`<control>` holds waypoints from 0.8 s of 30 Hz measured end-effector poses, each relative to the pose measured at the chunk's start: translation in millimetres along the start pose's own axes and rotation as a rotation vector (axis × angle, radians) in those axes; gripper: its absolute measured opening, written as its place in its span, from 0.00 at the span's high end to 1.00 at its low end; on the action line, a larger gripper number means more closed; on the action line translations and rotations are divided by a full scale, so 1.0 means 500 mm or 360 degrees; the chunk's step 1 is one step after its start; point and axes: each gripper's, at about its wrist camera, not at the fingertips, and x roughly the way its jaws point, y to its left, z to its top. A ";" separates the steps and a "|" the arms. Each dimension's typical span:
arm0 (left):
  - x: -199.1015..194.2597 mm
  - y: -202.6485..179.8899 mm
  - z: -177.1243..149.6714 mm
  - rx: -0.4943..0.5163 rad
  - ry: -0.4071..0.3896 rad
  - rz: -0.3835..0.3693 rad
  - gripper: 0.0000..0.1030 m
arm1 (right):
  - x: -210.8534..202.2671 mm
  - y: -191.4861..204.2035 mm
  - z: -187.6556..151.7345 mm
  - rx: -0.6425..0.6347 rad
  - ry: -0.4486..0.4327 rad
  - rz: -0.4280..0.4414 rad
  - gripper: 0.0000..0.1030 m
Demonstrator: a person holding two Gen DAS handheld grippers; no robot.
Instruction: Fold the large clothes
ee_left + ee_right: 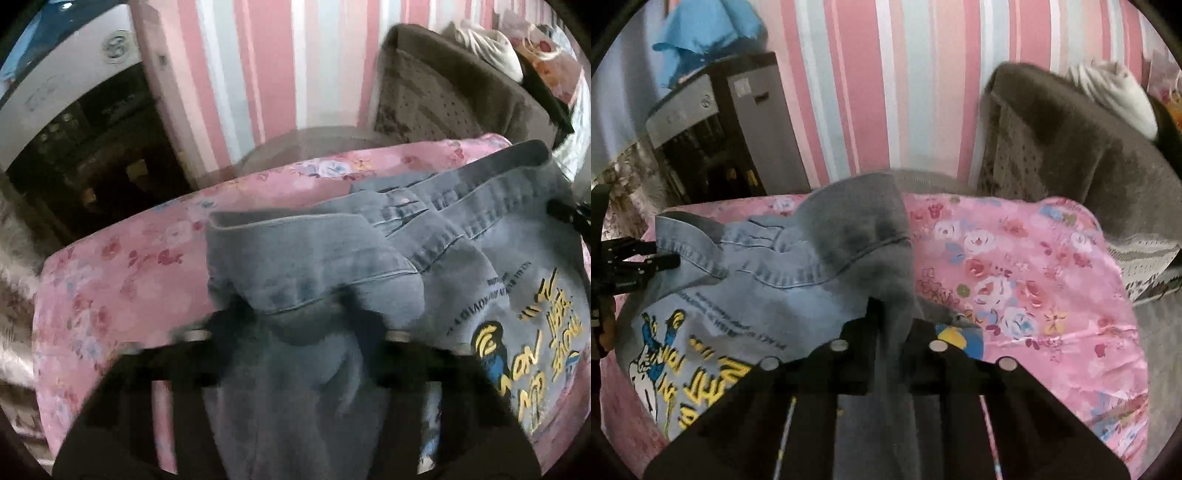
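Note:
A light blue denim jacket with a yellow and blue print on its back lies face down on a pink floral sheet. My left gripper is shut on a bunched sleeve, which folds inward over the jacket. In the right wrist view the jacket spreads to the left, its print near the bottom left. My right gripper is shut on the other sleeve, lifted into a grey fold above the pink sheet. The left gripper also shows at the left edge there.
A grey-brown covered chair stands behind the sheet at the right, with a white cushion on it. A dark cabinet stands at the back left against a pink striped wall. The sheet's far edge drops off toward the wall.

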 end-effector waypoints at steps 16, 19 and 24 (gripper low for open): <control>0.089 0.106 0.042 -0.0213 0.0128 -0.0109 0.76 | 0.130 -0.136 0.087 0.0260 0.0218 -0.0157 0.92; 0.044 0.123 0.042 -0.0258 0.0054 0.0025 0.25 | 0.086 -0.136 0.075 0.0195 0.0119 -0.0203 0.82; -0.062 0.151 0.023 -0.0347 -0.0133 0.0109 0.06 | -0.031 -0.106 0.045 0.0096 -0.0133 -0.0252 0.34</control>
